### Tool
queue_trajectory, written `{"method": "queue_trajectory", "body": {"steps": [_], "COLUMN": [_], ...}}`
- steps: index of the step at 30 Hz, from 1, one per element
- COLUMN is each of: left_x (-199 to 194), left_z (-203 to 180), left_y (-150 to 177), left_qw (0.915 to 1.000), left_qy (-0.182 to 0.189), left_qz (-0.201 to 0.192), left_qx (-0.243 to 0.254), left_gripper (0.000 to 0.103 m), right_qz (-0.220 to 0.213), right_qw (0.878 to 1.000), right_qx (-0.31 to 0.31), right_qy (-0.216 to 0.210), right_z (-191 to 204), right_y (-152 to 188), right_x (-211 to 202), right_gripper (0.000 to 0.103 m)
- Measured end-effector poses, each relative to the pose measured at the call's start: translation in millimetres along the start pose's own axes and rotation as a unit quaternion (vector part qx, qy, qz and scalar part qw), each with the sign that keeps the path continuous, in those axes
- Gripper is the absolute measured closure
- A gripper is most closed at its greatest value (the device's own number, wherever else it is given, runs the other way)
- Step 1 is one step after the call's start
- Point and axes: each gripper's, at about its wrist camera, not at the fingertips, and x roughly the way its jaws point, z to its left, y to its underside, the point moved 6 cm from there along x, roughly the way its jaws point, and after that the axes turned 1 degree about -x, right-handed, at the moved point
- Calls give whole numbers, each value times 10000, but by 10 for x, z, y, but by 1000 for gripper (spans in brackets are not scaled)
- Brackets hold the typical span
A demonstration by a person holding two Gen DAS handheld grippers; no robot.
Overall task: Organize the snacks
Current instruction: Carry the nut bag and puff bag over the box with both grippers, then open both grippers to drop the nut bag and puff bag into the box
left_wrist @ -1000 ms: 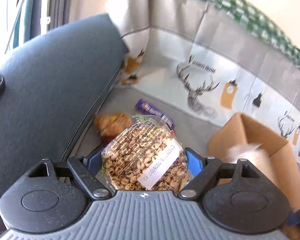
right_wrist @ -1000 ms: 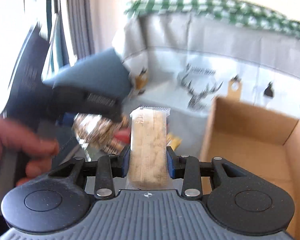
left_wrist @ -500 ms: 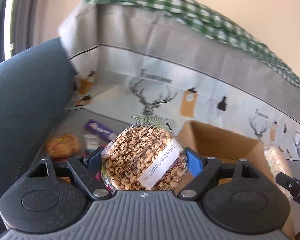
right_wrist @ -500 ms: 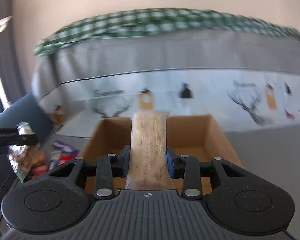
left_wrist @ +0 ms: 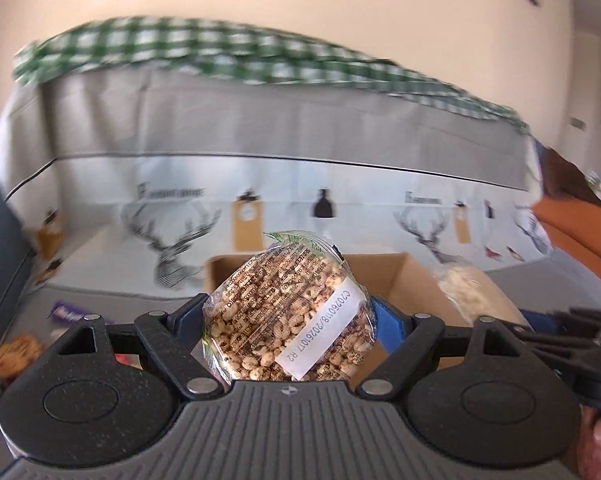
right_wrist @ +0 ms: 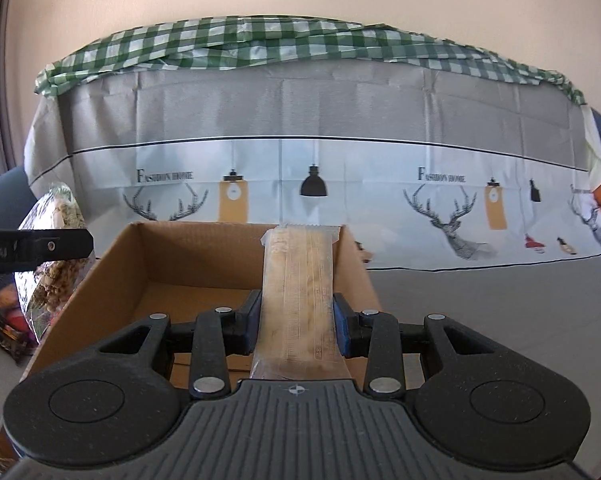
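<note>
Left tool [left_wrist: 288, 312] is clamping a round clear packet of puffed grain cakes [left_wrist: 288, 316] between its blue pads, white date label facing the camera, at lower centre of the left wrist view. Behind it an open cardboard box [left_wrist: 400, 276] is sitting on a grey surface. Loose snack wrappers [left_wrist: 66, 314] are lying at lower left.

Right tool [right_wrist: 296, 320] is gripping a long, pale wrapped bar [right_wrist: 298, 292], standing upright at frame centre, over the box's [right_wrist: 204, 264] open, empty-looking interior. The grain cake packet is showing at left edge. A deer-print cloth [right_wrist: 300, 184] is hanging behind, green checked fabric [right_wrist: 260, 44] on top.
</note>
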Motion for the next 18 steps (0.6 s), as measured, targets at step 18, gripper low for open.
{"method": "queue_trajectory", "body": {"steps": [18], "left_x": [50], "left_z": [-82], "left_y": [83], "left_qw": [9997], "left_qy": [215], "left_qz": [101], "left_qx": [-32], "left_gripper": [16], "right_qz": [2], "right_qw": [10000], "right_qx": [-1], "right_qy": [85], "right_z": [-75], "right_y": [52], "right_x": [17], "right_gripper": [65]}}
